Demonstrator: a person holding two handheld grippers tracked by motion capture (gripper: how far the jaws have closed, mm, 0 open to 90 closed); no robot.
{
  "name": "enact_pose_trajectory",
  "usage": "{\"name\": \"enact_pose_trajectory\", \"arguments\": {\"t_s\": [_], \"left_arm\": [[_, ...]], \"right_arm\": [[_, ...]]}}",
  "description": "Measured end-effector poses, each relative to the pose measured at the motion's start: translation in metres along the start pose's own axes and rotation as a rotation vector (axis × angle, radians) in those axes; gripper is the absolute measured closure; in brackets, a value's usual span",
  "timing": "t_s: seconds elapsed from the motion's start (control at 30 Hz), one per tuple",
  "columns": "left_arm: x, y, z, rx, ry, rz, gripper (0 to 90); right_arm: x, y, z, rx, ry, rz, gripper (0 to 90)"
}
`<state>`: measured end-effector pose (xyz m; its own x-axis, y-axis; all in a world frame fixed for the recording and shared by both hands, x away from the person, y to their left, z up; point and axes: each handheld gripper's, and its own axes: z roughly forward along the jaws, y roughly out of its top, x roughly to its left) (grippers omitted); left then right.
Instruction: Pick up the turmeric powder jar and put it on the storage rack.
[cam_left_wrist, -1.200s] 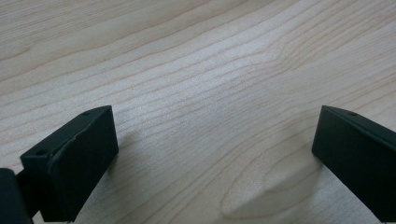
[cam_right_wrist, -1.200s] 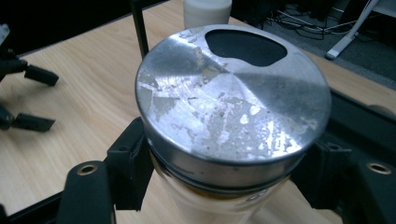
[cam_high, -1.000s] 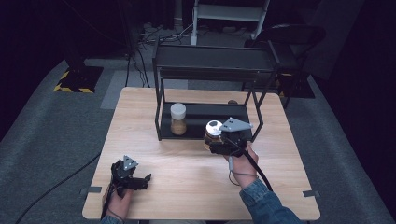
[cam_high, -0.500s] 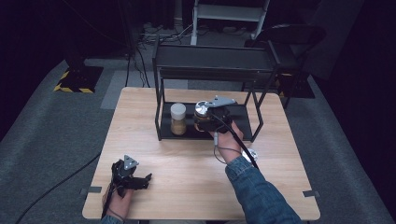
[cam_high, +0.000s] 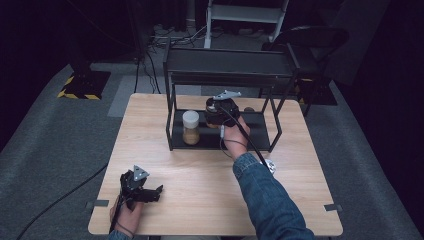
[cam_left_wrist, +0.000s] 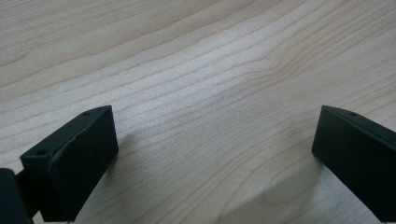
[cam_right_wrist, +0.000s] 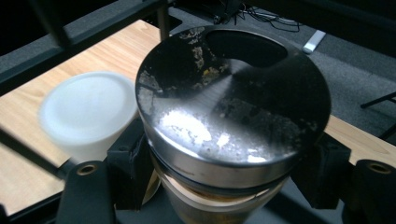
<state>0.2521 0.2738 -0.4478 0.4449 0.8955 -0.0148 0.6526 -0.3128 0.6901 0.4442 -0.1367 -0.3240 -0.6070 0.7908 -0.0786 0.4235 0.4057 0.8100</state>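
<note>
My right gripper (cam_right_wrist: 224, 186) holds a jar with a metal lid (cam_right_wrist: 233, 112): the jaws grip its body just under the lid, one on each side. I judge it rigid, probably glass, so fairly heavy, slippery and breakable; below the lid rim is a sound hold. It hangs above the lower shelf of the black rack (cam_high: 220, 137) at the far middle of the surface (cam_high: 200, 195), just right of a white-capped jar (cam_high: 191, 127). My left gripper (cam_high: 150, 192) rests at the near left, jaws wide and empty.
</note>
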Motion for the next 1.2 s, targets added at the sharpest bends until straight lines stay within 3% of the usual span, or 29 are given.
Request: {"name": "enact_pose_trajectory", "arguments": {"t_s": [0.63, 1.2], "left_arm": [[0.0, 0.0, 0.0, 0.0, 0.0, 0.0, 0.2], [0.0, 0.0, 0.0, 0.0, 0.0, 0.001, 0.2]], "right_arm": [[-0.004, -0.014, 0.059, 0.043, -0.008, 0.026, 30.9], [-0.001, -0.023, 0.08, 0.073, -0.013, 0.029, 30.9]]}}
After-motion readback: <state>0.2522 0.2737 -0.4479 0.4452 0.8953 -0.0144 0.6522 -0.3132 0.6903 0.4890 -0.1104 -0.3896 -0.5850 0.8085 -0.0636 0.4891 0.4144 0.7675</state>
